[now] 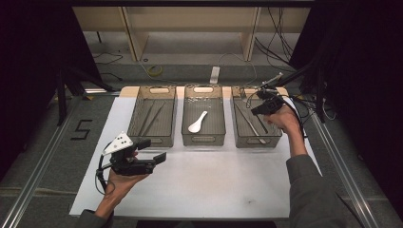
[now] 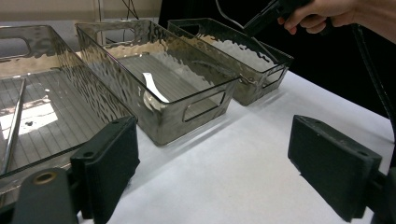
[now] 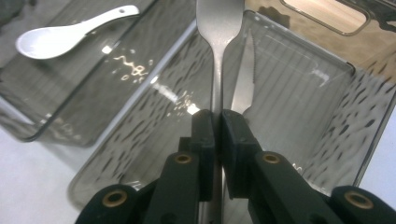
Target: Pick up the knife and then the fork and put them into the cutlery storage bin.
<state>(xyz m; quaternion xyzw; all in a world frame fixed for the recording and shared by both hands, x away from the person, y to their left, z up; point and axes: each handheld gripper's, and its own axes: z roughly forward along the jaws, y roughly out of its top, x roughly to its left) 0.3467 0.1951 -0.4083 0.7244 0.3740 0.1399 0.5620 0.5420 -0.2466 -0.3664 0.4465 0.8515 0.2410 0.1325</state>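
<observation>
The right gripper is clamping a metal utensil by its thin handle, its jaws pressing together on the shaft. The utensil's long axis is running straight out along the jaws, and its broad end is pointing away from the gripper and passing out of the top of the right gripper view. It is hanging over the right bin, just beside a knife lying on the bin's floor, roughly parallel to it. A white spoon is lying in the middle bin. The left gripper is hovering over the white mat, jaws standing wide apart and holding nothing, well apart from the utensil.
</observation>
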